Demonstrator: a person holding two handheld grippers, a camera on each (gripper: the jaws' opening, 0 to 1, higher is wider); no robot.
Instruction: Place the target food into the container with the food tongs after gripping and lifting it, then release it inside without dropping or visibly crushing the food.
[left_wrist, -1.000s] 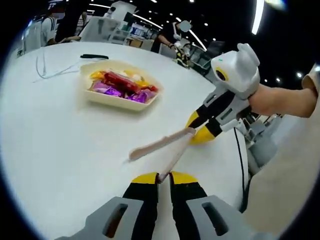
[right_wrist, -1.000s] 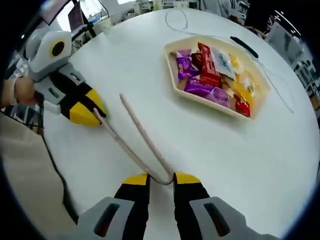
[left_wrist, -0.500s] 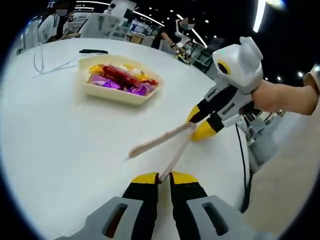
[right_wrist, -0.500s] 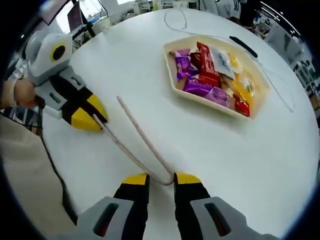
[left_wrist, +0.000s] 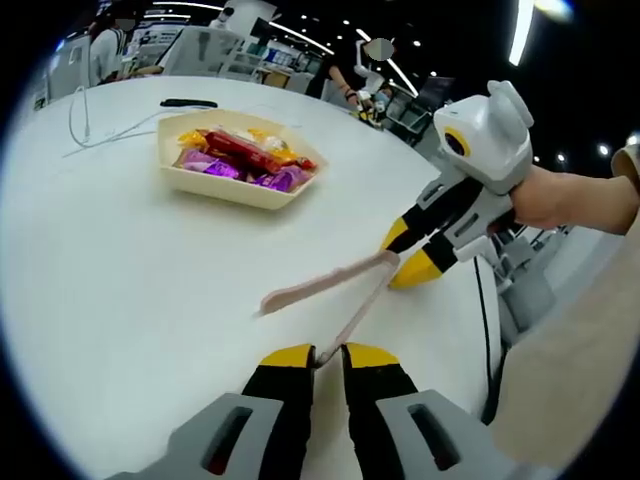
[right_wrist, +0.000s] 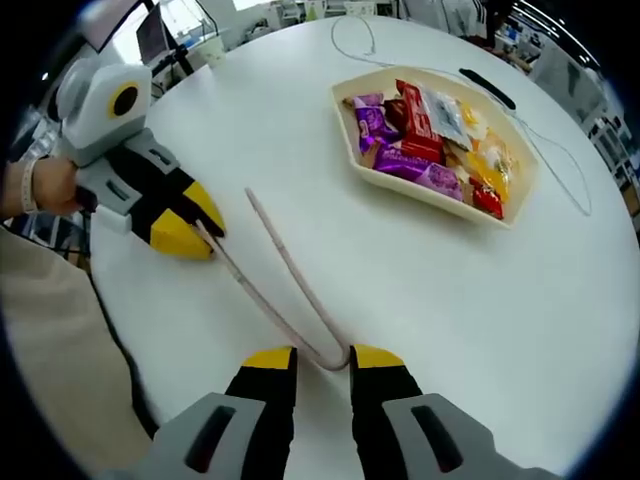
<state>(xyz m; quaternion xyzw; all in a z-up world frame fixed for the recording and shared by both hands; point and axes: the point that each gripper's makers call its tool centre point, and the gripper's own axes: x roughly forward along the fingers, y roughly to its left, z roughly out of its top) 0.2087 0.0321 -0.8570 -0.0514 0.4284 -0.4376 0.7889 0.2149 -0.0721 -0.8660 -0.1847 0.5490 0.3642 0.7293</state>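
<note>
Left gripper view: left gripper (left_wrist: 317, 352) clamped on tongs (left_wrist: 330, 290) hinge | right gripper (left_wrist: 408, 257) pinching one tong arm tip | wrapped snacks (left_wrist: 240, 160) in tray (left_wrist: 235, 190) well ahead-left | judgement: steady hinge, regrip mid-arms, close gently.

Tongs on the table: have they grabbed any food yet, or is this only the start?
Only the start. Done: the tongs are picked up. In hand: the right claw grips their bend and the left claw one arm's tip, low over the table, apart from the tray. Left: gripping a wrapped snack, lifting, moving and releasing it.
</note>
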